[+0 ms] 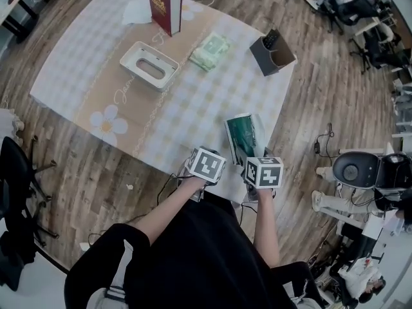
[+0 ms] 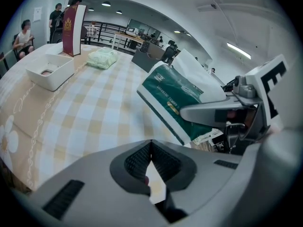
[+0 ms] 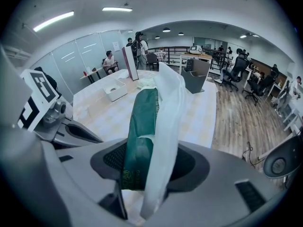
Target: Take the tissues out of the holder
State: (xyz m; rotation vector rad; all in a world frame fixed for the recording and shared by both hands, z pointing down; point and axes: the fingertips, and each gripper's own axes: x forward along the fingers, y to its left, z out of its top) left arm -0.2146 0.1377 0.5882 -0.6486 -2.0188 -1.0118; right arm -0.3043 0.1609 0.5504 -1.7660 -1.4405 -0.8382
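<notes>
Here, the right hand-held gripper (image 3: 149, 163) is clenched on the tissue pack (image 3: 142, 122), a soft packet in dark green film with a loose white flap along one side. The pads bite its lower end, and the rest stands up and away from the jaws, over the near edge of the table (image 1: 212, 102). The left hand-held gripper (image 2: 151, 155) is closed with nothing between its pads and sits just beside the right one. The white holder (image 1: 149, 65) lies well apart from both, farther back on the checked cloth, with its oval opening facing up and no tissues visible in it. A pale green packet (image 1: 210, 50) lies near the holder, a red book (image 1: 165, 5) stands behind it, and a dark grey box (image 1: 273, 53) sits toward the far right corner. Handling, as a judgement: the pack looks light and compressible, so it will squash under the pads rather than resist them. Its glossy film is probably slippery, and held by one end it is likely to sag or swing. The firmer hold would be across the body of the pack on the printed film, not on the white flap, which may tear or pull free. The pack does not look fragile, so laying it flat on the cloth should carry little risk.
</notes>
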